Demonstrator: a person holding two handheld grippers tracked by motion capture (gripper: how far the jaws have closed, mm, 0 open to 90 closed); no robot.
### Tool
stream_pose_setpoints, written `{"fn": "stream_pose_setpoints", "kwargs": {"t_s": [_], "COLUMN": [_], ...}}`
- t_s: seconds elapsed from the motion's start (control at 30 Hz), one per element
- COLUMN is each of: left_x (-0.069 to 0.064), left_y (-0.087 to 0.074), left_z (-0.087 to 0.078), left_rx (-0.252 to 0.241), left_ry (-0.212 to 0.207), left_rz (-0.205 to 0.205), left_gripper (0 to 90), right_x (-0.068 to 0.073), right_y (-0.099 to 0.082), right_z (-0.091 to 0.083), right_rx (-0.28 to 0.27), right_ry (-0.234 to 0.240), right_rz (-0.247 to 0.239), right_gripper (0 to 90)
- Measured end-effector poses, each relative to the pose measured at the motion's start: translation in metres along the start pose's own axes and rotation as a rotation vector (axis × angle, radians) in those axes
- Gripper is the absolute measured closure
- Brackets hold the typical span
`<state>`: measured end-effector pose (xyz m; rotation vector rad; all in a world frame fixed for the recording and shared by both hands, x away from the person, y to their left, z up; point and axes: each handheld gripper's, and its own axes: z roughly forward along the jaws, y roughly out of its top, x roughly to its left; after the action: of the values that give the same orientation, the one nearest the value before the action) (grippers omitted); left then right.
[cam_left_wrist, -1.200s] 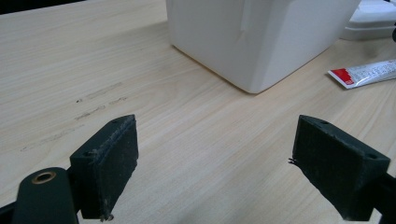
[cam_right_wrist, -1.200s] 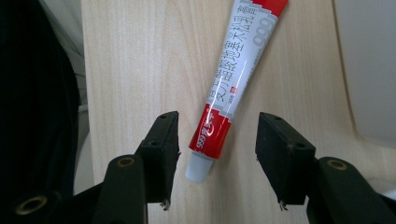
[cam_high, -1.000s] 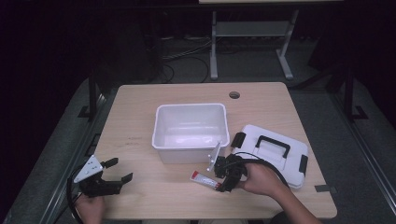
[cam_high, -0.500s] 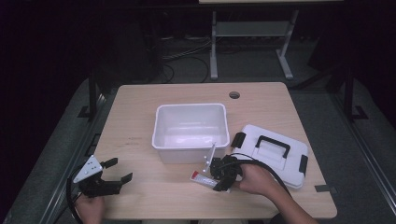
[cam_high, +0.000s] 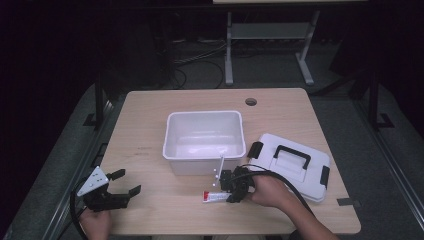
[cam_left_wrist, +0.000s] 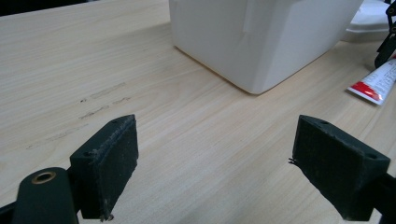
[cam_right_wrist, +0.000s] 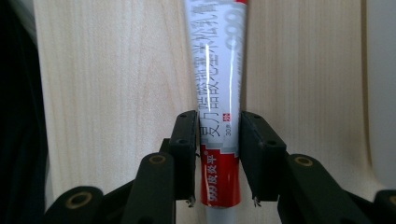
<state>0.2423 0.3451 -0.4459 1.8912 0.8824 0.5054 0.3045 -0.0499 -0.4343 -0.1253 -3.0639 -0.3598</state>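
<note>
from above, the right gripper (cam_high: 231, 192) lay over a red and white tube (cam_high: 215, 197) on the table (cam_high: 150, 130), just in front of the white tub (cam_high: 204, 137). the left gripper (cam_left_wrist: 219, 168) gaped wide over bare wood, holding nothing. the right gripper's own view showed its jaws, just closing, pressed against the tube's sides.

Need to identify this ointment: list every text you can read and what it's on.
"999 皮炎平": red band of the tube.
"复方醋酸地塞米松乳膏": its white body, partly under glare, so not certain.
"999": large grey digits, cut off at the picture's top.
Small print starting "30": too small to read.
</note>
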Motion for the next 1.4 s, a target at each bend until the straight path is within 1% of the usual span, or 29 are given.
{"fn": "stream_pose_setpoints", "kwargs": {"t_s": [0.07,0.23,0.67,0.73,0.77,0.9,0.93,1.03,1.07,1.1,1.2,1.23,1.27,1.37,1.4], "left_x": [0.0,-0.001,0.0,0.0,0.0,0.0,0.0,0.0,0.0,0.0,0.0,0.0,0.0,0.0,0.0], "left_y": [0.0,0.0,0.0,0.0,0.0,0.0,0.0,0.0,0.0,0.0,0.0,0.0,0.0,0.0,0.0], "left_z": [0.0,0.001,0.0,0.0,0.0,0.0,0.0,0.0,0.001,0.001,0.001,0.0,0.0,0.0,0.0], "left_rx": [0.0,0.004,0.001,0.001,0.001,0.001,0.001,0.001,0.002,0.002,0.001,0.001,-0.001,-0.001,-0.001], "left_ry": [0.0,-0.001,-0.001,-0.001,-0.001,0.0,0.001,-0.001,-0.001,-0.001,-0.002,-0.001,-0.002,-0.002,-0.003], "left_rz": [-0.003,0.0,-0.003,-0.003,-0.003,-0.003,-0.003,-0.006,-0.003,-0.001,-0.003,-0.003,-0.003,-0.001,-0.002], "left_gripper": [13.6,13.6,13.5,13.5,13.6,13.6,13.5,13.5,13.5,13.5,13.5,13.6,13.6,13.5,13.5], "right_x": [0.0,-0.001,0.001,0.001,0.001,0.0,0.0,0.0,0.001,0.001,0.002,0.003,0.003,0.002,0.003], "right_y": [0.0,0.0,0.001,0.001,0.001,0.0,-0.001,-0.001,0.001,0.001,0.004,0.005,0.006,0.009,0.011], "right_z": [0.0,0.001,0.001,0.001,0.001,0.0,-0.004,-0.007,-0.013,-0.013,-0.023,-0.027,-0.029,-0.037,-0.042], "right_rx": [-0.002,-0.001,0.0,-0.001,0.001,0.001,-0.011,-0.014,-0.004,-0.004,-0.026,-0.015,-0.01,-0.021,-0.012], "right_ry": [-0.007,-0.003,-0.012,-0.013,-0.011,-0.01,0.001,0.004,-0.005,-0.005,0.012,0.005,-0.001,0.003,-0.003], "right_rz": [-0.007,-0.01,-0.016,-0.028,-0.02,-0.03,-0.03,-0.028,-0.04,-0.04,-0.051,-0.051,-0.061,-0.071,-0.072], "right_gripper": [66.8,69.2,70.7,70.9,71.0,71.2,71.2,71.3,71.2,71.2,71.2,71.2,71.2,71.2,71.2]}}
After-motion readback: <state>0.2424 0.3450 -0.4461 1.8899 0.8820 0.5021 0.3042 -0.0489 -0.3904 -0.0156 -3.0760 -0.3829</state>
